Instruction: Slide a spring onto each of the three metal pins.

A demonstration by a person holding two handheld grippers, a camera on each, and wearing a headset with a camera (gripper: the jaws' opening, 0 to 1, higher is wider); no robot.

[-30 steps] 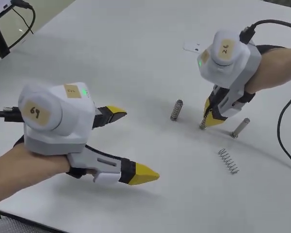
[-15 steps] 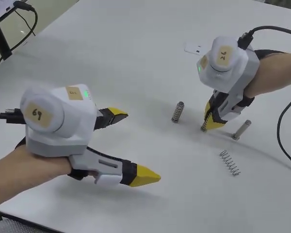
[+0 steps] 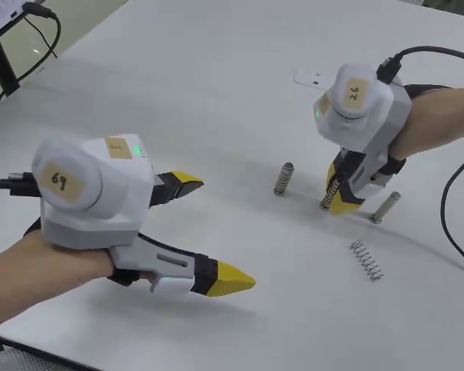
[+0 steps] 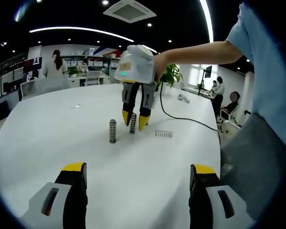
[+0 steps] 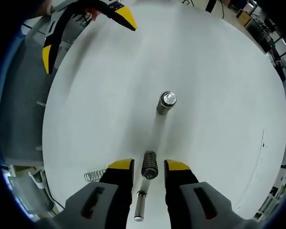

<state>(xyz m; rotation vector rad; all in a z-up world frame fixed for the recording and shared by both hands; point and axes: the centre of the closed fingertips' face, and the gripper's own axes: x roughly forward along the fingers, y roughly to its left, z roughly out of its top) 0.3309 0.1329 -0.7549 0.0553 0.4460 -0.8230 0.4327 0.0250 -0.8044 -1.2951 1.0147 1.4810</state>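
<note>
Surface (image 3: 216, 77): white, plain, wide.
Ceiling (image 4: 181, 19): dark, with a square vent (image 4: 130, 10), a curved light strip (image 4: 81, 31) and small spotlights.
Far side: office desks (image 4: 43, 86), a person (image 4: 55, 62) standing by them, another person (image 4: 219, 87) at the right.
Plant (image 4: 173, 74): green, beyond the surface.
Light: bright and even.

The white left claw (image 3: 213, 230), labelled 69, and right claw (image 3: 336, 193), labelled 26, have yellow tips and black cables (image 3: 442, 202).
</note>
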